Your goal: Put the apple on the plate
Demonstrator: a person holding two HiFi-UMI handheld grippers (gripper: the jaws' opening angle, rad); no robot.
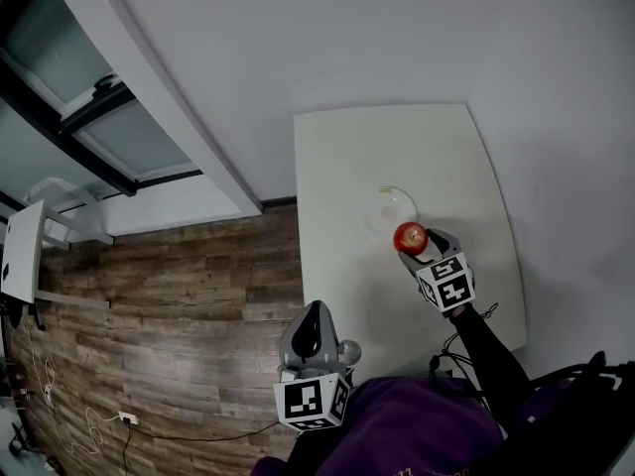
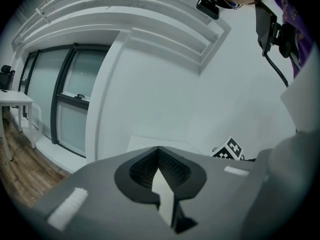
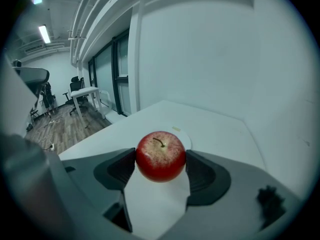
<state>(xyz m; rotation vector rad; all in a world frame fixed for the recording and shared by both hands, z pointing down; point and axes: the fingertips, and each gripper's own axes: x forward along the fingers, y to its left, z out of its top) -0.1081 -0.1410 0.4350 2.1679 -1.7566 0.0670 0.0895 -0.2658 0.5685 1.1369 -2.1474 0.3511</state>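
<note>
Right claw (image 1: pixel 415 246) grips the apple (image 3: pixel 161 156) above the counter (image 1: pixel 337 167) — plate (image 1: pixel 385 209) lies just ahead, slightly left. Left claw (image 2: pixel 159 176) — jaws together, empty — is farther off.

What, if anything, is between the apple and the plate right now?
Nothing visible. The right gripper holds the apple in its fingers just short of the plate, which lies on the table right beyond it. Only bare tabletop shows between them.
</note>
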